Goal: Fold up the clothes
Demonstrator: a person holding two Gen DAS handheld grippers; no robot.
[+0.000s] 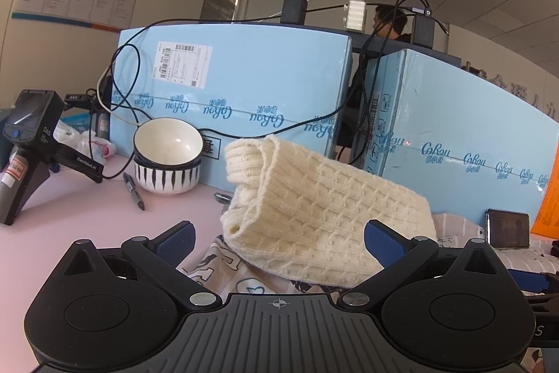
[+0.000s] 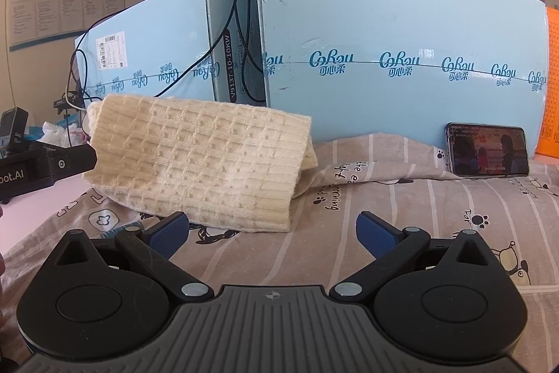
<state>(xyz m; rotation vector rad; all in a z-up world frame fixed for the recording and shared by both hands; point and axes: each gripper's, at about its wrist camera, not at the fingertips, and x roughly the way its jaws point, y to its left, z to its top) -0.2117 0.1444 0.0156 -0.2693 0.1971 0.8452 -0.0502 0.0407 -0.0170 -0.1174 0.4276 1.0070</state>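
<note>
A cream cable-knit sweater (image 1: 314, 212) lies folded into a thick bundle on a beige printed sheet (image 1: 237, 278). It also shows in the right wrist view (image 2: 199, 159), on the same sheet (image 2: 401, 208). My left gripper (image 1: 279, 242) is open and empty, its blue pads either side of the bundle's near edge without gripping it. My right gripper (image 2: 272, 231) is open and empty, just in front of the bundle's near right corner. The left gripper's body (image 2: 45, 163) shows at the left edge of the right wrist view.
Two light blue cartons (image 1: 237, 86) (image 2: 401, 58) stand behind the sweater with cables over them. Stacked bowls (image 1: 167, 156), a pen (image 1: 134, 191) and another black device (image 1: 28, 142) sit at the left on the pink table (image 1: 87, 215). A phone (image 2: 489, 151) leans against the right carton.
</note>
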